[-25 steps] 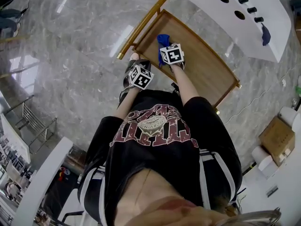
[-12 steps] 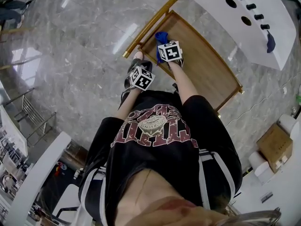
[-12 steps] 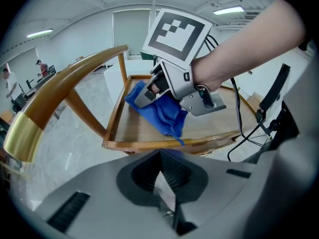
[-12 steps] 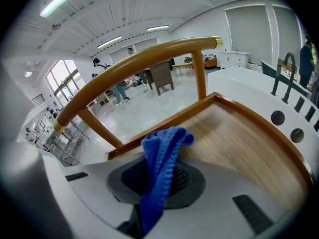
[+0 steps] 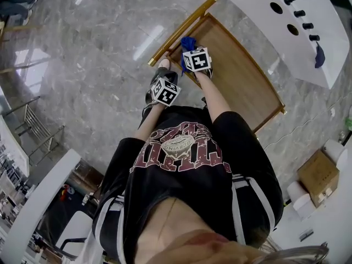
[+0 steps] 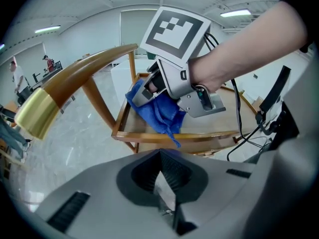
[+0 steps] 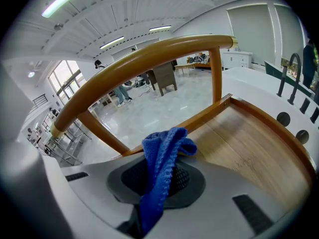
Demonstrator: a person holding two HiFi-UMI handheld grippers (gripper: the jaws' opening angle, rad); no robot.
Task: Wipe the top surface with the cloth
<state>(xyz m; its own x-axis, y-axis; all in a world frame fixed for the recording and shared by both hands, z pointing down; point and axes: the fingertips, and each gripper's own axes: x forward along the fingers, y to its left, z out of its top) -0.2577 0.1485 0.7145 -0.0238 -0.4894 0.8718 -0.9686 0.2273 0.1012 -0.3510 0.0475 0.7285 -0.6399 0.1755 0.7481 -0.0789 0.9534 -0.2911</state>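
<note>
A wooden cart top [image 5: 242, 76] with a raised rim stands in front of me, its gold-ended handle bar [image 5: 181, 29] at the left end. My right gripper [image 5: 191, 52] hangs over the top's left end near the handle, shut on a blue cloth [image 5: 188, 42]. In the right gripper view the cloth [image 7: 162, 156] bunches between the jaws above the wood [image 7: 249, 148]. My left gripper [image 5: 163, 67] is beside the cart's near-left corner, off the top. Its jaws [image 6: 162, 183] are shut with nothing in them. The left gripper view shows the cloth [image 6: 158, 111] drooping over the rim.
A white counter [image 5: 291, 26] with dark holes and pegs runs behind the cart at the upper right. A cardboard box [image 5: 316, 175] and white rolls [image 5: 300, 194] sit on the floor to the right. A metal rack [image 5: 33, 131] stands far left on the marble floor [image 5: 99, 65].
The right gripper with the cloth has edged a little toward the handle end of the top. The left gripper has stayed beside the cart corner.
</note>
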